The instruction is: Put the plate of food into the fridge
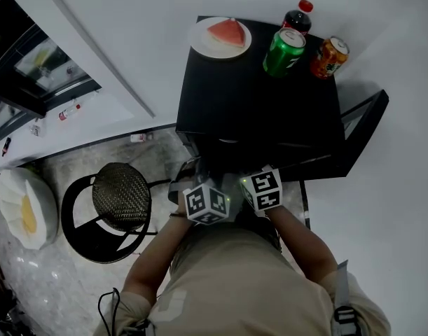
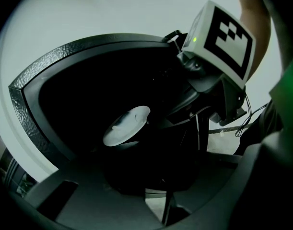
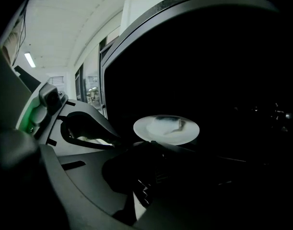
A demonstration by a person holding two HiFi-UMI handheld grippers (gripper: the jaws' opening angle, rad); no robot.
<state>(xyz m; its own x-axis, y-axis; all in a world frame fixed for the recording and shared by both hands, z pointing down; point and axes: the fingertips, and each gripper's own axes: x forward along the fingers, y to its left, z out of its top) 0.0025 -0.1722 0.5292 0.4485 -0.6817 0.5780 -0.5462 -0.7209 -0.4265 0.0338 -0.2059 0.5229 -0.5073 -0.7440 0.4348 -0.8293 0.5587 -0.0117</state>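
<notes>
Sitting mid-frame in the head view is a black fridge (image 1: 256,96), biggest thing here, on a grey speckled floor (image 1: 66,163), with its door (image 1: 364,121) swung out at the picture's right. A black stool (image 1: 119,198) with a round woven seat stands left of the fridge, apart from it. The person's arms reach in from the bottom edge and end at the fridge's near edge, marker cubes side by side. The plate (image 1: 198,44) is on the fridge top, at the far left corner, carrying a red watermelon slice (image 1: 228,31); not in the fridge. Right of the plate along the far edge: a dark bottle (image 1: 296,19) with a red cap, a green can (image 1: 284,51) just in front of it, an orange can (image 1: 329,57) beside that. All upright. Left gripper (image 2: 158,190): tongs close together with a thin slit of light between them, too dark to tell if they pinch anything. Right gripper (image 3: 139,190): tongs clenched, nothing seen between them. Both gripper views show the plate lying ahead on the dark top, well clear of the tongs.
</notes>
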